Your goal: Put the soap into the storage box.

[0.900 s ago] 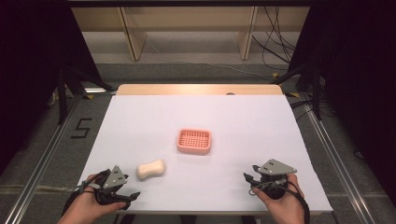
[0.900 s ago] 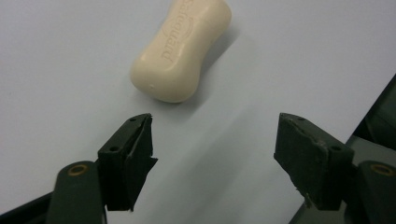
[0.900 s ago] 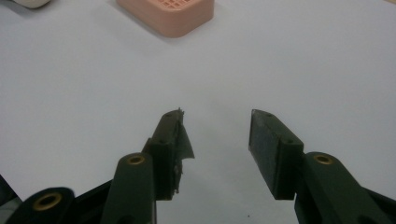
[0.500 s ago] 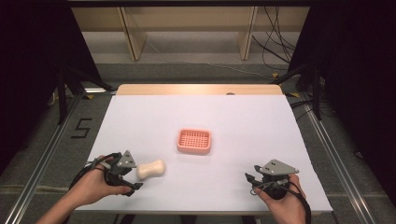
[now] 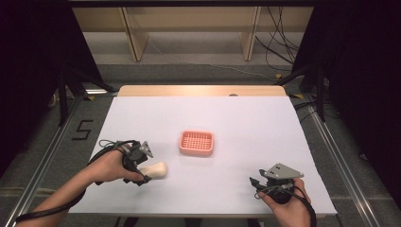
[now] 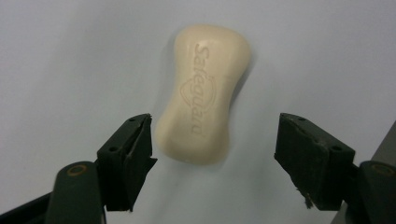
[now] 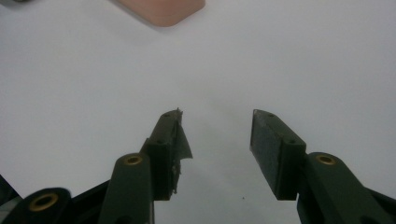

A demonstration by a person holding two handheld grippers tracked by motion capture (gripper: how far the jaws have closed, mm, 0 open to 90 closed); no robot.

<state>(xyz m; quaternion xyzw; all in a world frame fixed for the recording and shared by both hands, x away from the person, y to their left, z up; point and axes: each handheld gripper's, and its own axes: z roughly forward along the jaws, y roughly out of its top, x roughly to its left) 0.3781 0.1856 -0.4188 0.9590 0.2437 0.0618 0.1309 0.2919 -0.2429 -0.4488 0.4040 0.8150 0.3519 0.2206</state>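
One soap bar [image 6: 201, 93] lies flat on the white bench [image 5: 246, 118], its near end between the wide-open jaws of the left tool [image 6: 215, 140], untouched, placed for gripping. One pink dish [image 5: 196, 143] waits mid-bench, presumably its destination. The right tool [image 7: 215, 126] rests open, empty.

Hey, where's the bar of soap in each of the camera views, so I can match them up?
High view: the soap lies lower left of centre on the white table, at the left gripper.
Left gripper view: the soap sits centre, its near end between the open jaws.
Right gripper view: not in it.
Shared landmark: the pink tray, mid-table in the high view, is at the top edge of the right gripper view.
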